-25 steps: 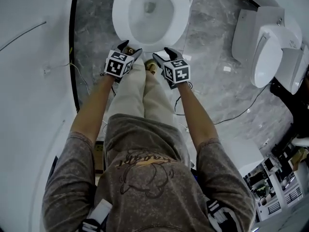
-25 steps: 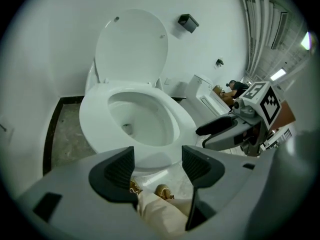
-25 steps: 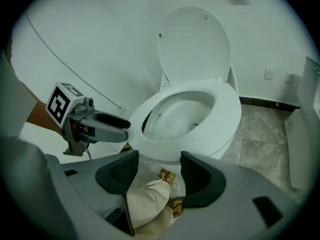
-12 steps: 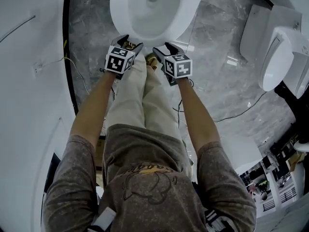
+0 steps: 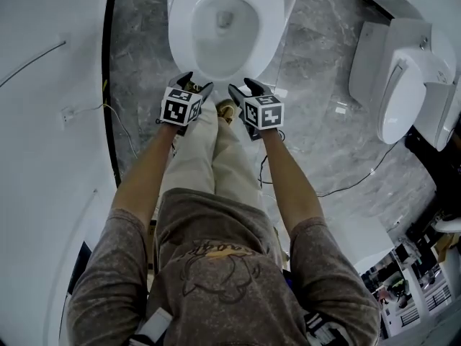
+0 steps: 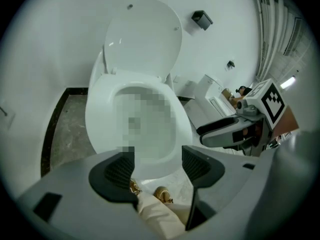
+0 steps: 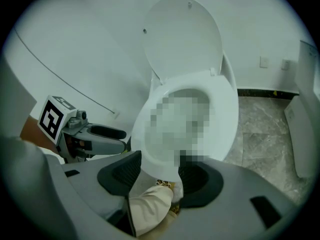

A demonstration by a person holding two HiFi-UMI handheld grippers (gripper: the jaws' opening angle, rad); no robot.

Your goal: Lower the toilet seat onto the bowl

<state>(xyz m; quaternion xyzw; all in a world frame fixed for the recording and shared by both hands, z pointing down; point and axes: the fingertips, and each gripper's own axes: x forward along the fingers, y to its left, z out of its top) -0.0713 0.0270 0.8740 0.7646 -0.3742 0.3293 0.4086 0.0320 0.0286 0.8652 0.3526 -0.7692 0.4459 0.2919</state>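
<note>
A white toilet (image 5: 268, 20) stands ahead, and its ring-shaped seat (image 6: 96, 119) lies flat on the bowl. The lid (image 6: 145, 36) stands raised against the wall behind it. My left gripper (image 5: 196, 80) and right gripper (image 5: 243, 85) hover side by side just short of the bowl's front rim, above the person's shoes. In the left gripper view the left gripper (image 6: 156, 159) is open and holds nothing. In the right gripper view the right gripper (image 7: 161, 166) has its jaws closing, still apart, with no pad pressing on anything.
A second white toilet (image 5: 403, 92) stands at the right on the grey marble floor (image 5: 317, 107). A thin cable (image 5: 346, 182) trails across the floor. A black strip (image 5: 109, 85) edges the white wall on the left. Shelving (image 5: 407, 294) shows at bottom right.
The head view swung towards the bowl and back. Both grippers have stayed side by side at the bowl's front rim, and the seat has not moved.
</note>
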